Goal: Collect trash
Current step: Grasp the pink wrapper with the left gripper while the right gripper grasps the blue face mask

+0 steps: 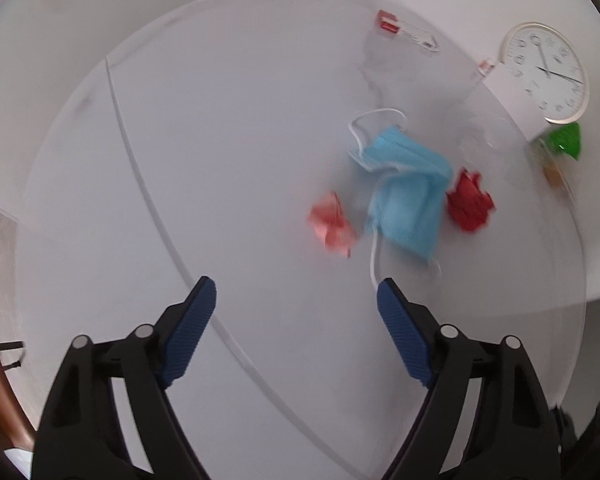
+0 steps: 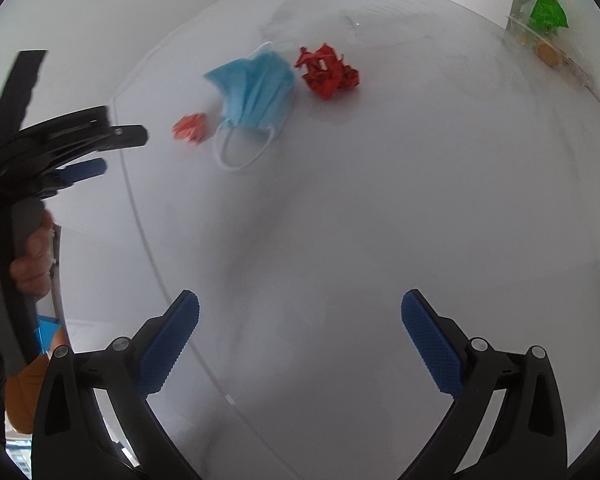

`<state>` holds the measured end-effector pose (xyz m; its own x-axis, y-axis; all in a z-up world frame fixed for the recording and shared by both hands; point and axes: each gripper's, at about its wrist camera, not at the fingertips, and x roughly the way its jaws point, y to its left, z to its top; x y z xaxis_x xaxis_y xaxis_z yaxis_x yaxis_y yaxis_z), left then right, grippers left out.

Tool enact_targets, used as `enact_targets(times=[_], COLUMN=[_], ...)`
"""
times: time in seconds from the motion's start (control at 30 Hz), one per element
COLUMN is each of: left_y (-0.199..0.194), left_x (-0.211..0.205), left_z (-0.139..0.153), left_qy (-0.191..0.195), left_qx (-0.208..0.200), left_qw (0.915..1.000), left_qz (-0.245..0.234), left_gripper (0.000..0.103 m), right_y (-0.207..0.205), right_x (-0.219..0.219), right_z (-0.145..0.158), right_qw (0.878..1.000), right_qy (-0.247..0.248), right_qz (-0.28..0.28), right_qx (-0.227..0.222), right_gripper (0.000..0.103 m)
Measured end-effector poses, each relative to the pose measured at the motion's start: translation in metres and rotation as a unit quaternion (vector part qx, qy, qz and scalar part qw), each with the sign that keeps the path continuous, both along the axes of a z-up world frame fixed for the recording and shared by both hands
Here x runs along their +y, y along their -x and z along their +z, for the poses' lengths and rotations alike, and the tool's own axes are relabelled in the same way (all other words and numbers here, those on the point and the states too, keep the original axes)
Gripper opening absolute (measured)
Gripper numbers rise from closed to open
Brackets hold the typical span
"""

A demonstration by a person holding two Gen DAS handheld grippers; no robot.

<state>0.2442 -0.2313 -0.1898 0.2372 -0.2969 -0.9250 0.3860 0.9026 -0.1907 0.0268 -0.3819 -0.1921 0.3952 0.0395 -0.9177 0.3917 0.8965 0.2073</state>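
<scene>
I have both tools hovering above the round white tabletop point(image 1: 220, 140), and neither one has anything in it. My left gripper point(image 1: 296, 300) is spread wide, its blue ribbed pads point(image 1: 192, 328) apart with only bare table between them. My right gripper point(image 2: 300, 312) is released the same way, its blue textured pads point(image 2: 432, 344) far apart over bare surface.

The trash sits in a small cluster ahead of me. In the middle lies a crumpled light-blue surgical face mask point(image 1: 404, 192) with white ear loops; from the left wrist view one loop trails down to just beside the tip of my left tool's right finger, though I cannot tell whether they touch. Just left of the mask is a small crumpled pink paper scrap point(image 1: 332, 220), close to it but apart. Just right of the mask is a crumpled red paper wad point(image 1: 468, 200), nearly against the mask's edge.

From the right wrist view the same three pieces lie well ahead and to the left: mask point(image 2: 256, 92), pink scrap point(image 2: 190, 128), red wad point(image 2: 328, 70). My left tool point(image 2: 100, 152) shows at the left edge there, held in a hand point(image 2: 28, 256), near the pink scrap.

Farther back, near the table edge, I see a red-and-white flat carton point(image 1: 404, 32), a round white wall clock point(image 1: 546, 72) and a clear packet with a green wrapper point(image 1: 560, 148).
</scene>
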Motion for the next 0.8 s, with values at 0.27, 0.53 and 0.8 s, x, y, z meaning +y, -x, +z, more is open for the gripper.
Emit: enact_targets(times=[0.27, 0.53, 0.8], left_y=[-0.029, -0.044, -0.048], left_x=[-0.036, -0.045, -0.029], left_z=[-0.025, -0.044, -0.042], left_qy=[-0.009, -0.001, 0.008], left_qx=[0.014, 0.047, 0.048], left_qw=[0.9998, 0.9988, 0.9988], left_qz=[-0.010, -0.011, -0.008], left_gripper=[0.068, 0.032, 0.026], right_y=[-0.024, -0.039, -0.070], right_x=[-0.023, -0.026, -0.023], right_z=[-0.008, -0.010, -0.006], right_qw=[1.000, 1.000, 0.999], right_qy=[-0.006, -0.004, -0.011], right_qz=[-0.013, -0.018, -0.010], right_qx=[-0.003, -0.010, -0.035], right_gripper=[0.100, 0.100, 0.100])
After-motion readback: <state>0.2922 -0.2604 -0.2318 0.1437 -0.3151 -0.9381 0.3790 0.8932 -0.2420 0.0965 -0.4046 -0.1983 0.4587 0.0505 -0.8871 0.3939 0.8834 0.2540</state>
